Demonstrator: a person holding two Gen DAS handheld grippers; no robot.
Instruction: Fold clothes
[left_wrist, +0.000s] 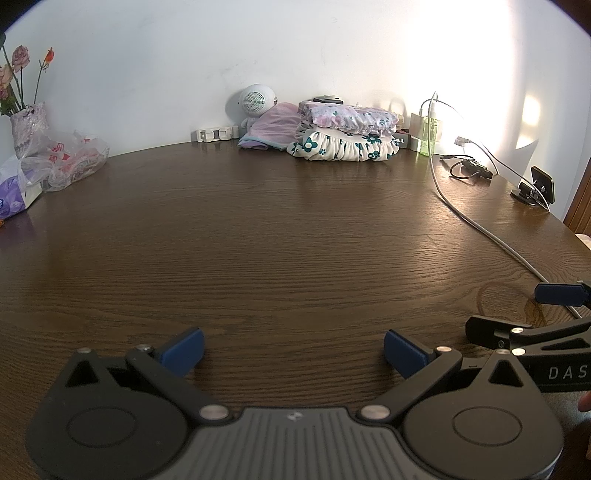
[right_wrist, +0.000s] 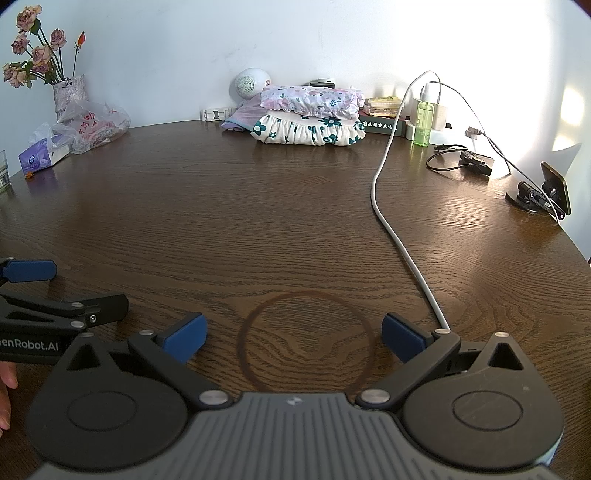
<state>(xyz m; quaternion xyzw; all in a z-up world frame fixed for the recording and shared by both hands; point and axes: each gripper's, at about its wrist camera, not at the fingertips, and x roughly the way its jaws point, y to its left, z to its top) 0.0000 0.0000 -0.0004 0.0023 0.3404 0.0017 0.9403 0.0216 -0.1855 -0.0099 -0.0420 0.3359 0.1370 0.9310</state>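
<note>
Both grippers — the left gripper (left_wrist: 293, 350) and the right gripper (right_wrist: 293, 336) — hover side by side over the bare near part of the brown table (left_wrist: 258, 240), jaws spread wide, holding nothing. Far off by the wall lie three folded garments: two floral pieces (right_wrist: 308, 114) stacked, one pink garment (left_wrist: 273, 127) beside them.
</note>
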